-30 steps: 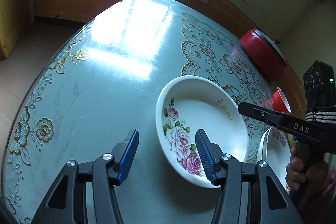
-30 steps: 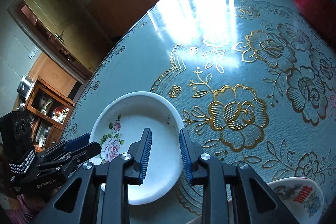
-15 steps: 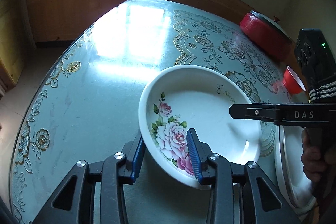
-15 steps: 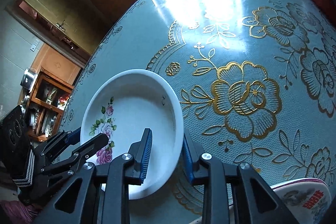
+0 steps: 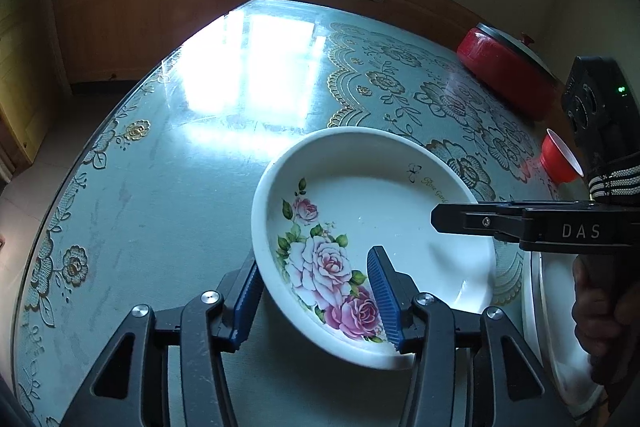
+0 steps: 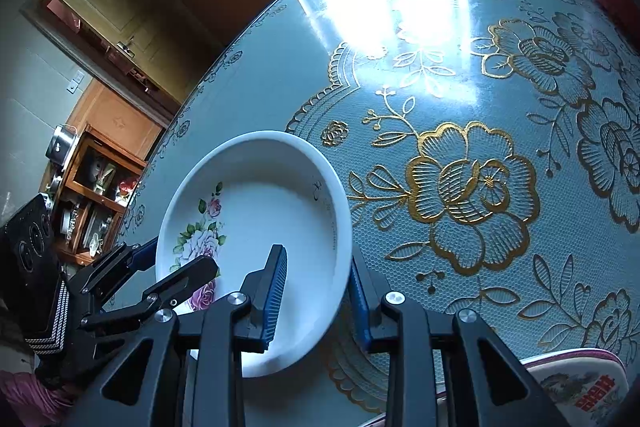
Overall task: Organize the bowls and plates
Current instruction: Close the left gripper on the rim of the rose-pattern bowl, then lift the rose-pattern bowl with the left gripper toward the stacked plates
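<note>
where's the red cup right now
In the left wrist view the red cup lies tipped on its side at the far right of the table, between the red pot and the rose plate.

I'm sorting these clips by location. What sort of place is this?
Most likely a home dining room: a round table under a floral cover, a rose-patterned plate, a red pot, and a wooden cabinet of kitchenware by a doorway.

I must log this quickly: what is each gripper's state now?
Left gripper: open, jaws just opening, rose plate rim between.
Right gripper: straddles same rim; grip unclear.
</note>
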